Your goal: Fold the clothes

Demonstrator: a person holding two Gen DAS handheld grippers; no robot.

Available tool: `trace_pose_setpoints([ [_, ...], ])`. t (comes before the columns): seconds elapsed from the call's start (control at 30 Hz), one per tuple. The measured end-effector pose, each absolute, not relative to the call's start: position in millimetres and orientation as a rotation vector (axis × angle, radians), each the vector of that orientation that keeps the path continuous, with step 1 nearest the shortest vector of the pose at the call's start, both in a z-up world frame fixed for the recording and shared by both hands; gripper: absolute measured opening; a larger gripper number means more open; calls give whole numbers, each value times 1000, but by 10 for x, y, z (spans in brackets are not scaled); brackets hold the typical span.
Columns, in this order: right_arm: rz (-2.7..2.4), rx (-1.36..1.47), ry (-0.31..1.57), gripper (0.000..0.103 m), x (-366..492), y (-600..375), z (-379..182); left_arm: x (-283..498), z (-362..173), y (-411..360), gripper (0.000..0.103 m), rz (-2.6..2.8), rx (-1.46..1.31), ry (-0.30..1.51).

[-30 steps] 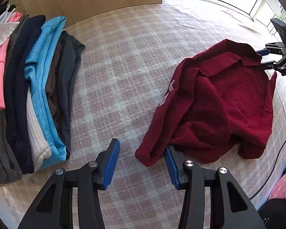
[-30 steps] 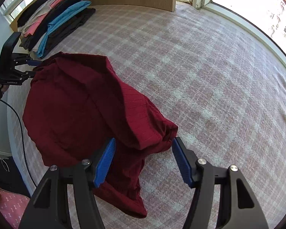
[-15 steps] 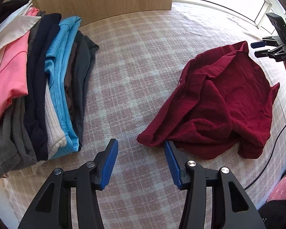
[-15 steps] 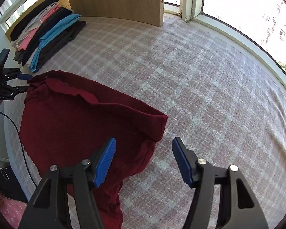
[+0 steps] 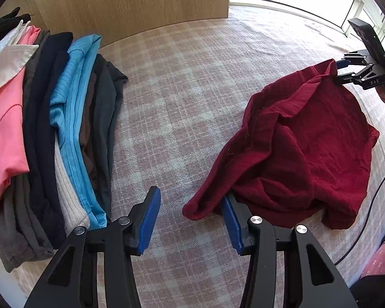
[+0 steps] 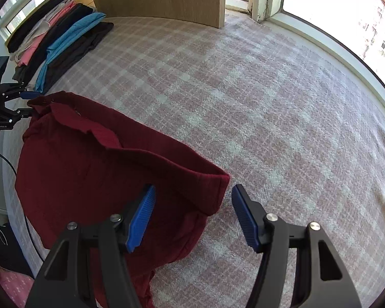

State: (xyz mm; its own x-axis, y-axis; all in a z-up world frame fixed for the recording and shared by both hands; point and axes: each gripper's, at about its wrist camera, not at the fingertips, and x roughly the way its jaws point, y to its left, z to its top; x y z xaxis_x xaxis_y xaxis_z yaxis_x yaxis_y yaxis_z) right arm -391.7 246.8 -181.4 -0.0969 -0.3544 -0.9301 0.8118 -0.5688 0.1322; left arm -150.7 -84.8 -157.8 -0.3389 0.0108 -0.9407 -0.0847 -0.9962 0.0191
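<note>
A dark red shirt [image 5: 295, 154] [image 6: 89, 174] lies crumpled on the pink plaid bed cover [image 5: 182, 89] [image 6: 269, 102]. My left gripper [image 5: 191, 220] is open, and a low corner of the shirt rests against its right finger. The right wrist view shows the left gripper [image 6: 25, 102] at the shirt's far corner, with cloth between its fingers. My right gripper [image 6: 193, 213] is open too, with the shirt's folded edge lying between its fingers. In the left wrist view the right gripper [image 5: 340, 70] sits at the shirt's far top corner.
A row of folded clothes [image 5: 64, 128] [image 6: 64, 41], pink, navy, blue and dark grey, lines the left side of the bed by a wooden panel [image 5: 128, 7]. Windows [image 6: 346, 25] curve round the far side. A black cable [image 5: 372, 205] hangs off the bed's edge.
Both grippers have drawn apart and stayed open. The shirt is pulled out wider and flatter between them. The left wrist view has swung towards the folded clothes.
</note>
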Motion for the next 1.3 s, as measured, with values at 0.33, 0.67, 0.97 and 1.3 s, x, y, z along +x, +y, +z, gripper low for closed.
trace_pose_setpoints([
  [0.33, -1761, 1298, 538, 61, -3892, 2320, -1830, -1546, -1718, -935, 43, 2518, -1812, 121],
  [0.67, -1748, 1289, 492, 60, -3864, 2506, -1819, -1700, -1834, -807, 18, 2443, -1813, 103],
  [0.97, -1680, 1296, 419, 16, -3852, 2515, -1814, -1674, -1785, -831, 5, 2475, -1782, 22],
  [1.3, -1870, 1090, 325, 13, -3326, 2843, -725, -1383, -889, -759, 4, 2678, -1488, 29],
])
